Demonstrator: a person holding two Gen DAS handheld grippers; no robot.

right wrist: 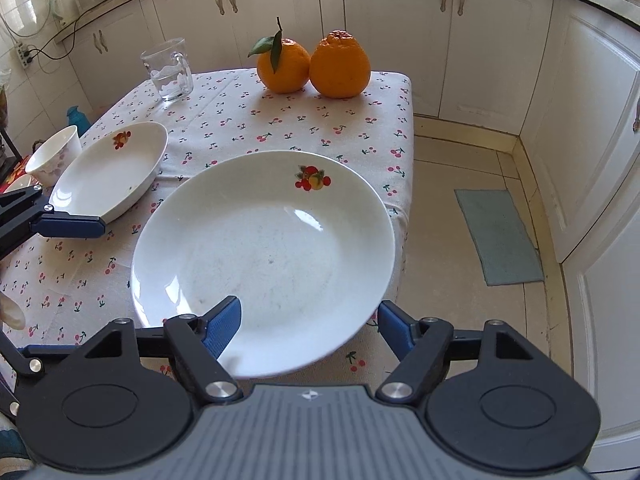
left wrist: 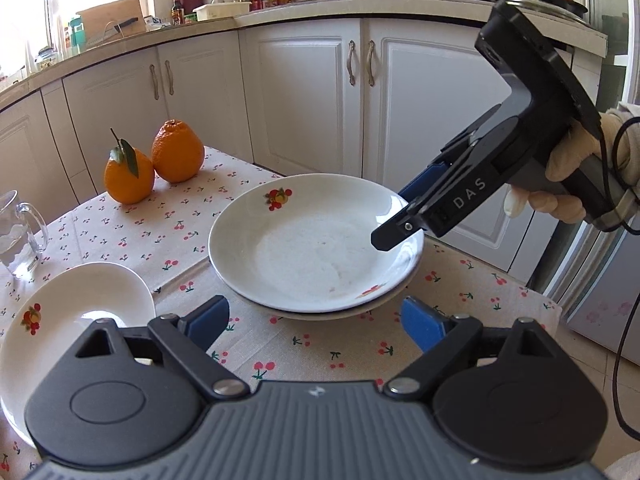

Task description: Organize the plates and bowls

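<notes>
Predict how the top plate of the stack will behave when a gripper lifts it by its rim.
The top plate looks like glazed ceramic, so probably rigid, slippery and breakable. Held at one edge by the right gripper, it would likely tilt. It may scrape the lower plate.

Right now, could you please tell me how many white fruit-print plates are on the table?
3: two round white fruit-print plates stacked, top on bottom, right gripper open astride them; one oval white fruit-print plate to their left. Others may be hidden.

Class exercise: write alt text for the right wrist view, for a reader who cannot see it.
An open right gripper straddles the near rim of a white fruit-print plate on a cherry-print tablecloth. Beyond stand two oranges and a glass mug.
</notes>
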